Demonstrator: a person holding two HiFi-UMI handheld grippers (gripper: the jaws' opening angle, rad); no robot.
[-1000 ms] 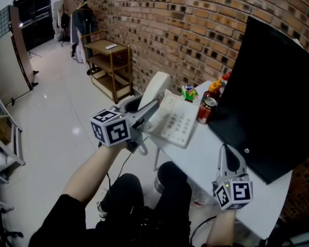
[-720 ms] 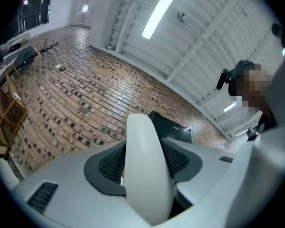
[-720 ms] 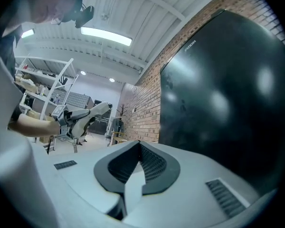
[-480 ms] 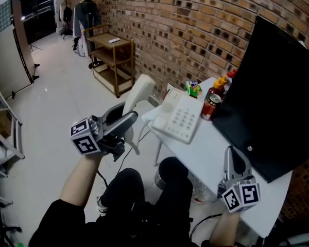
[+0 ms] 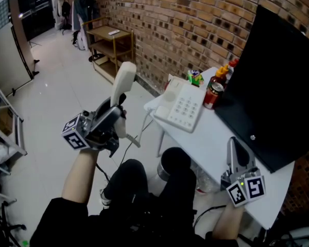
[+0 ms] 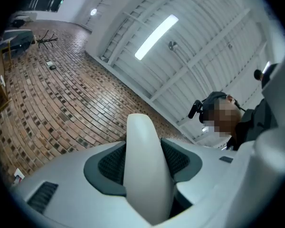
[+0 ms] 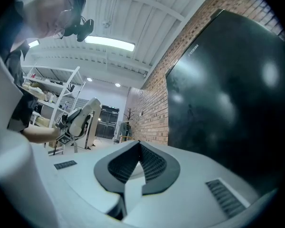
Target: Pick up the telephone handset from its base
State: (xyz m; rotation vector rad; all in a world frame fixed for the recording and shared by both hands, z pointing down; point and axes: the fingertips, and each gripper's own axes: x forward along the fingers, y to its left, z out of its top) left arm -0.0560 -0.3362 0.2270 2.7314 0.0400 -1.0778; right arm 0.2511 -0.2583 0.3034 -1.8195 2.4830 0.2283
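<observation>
Cream plastic, the handset (image 5: 122, 84) is off its base (image 5: 181, 108) in the head view, out left of the white table (image 5: 216, 153). Its long axis is near upright, with the top end tipped toward the brick wall. The left gripper (image 5: 112, 118) grasps its lower part. The right gripper (image 5: 237, 145) hangs at the table's near edge, beside the black monitor (image 5: 278, 86).

The left gripper view alone shows both pads pressing the handset (image 6: 145, 170).

The right gripper view shows that gripper's jaws clenched together on nothing.
</observation>
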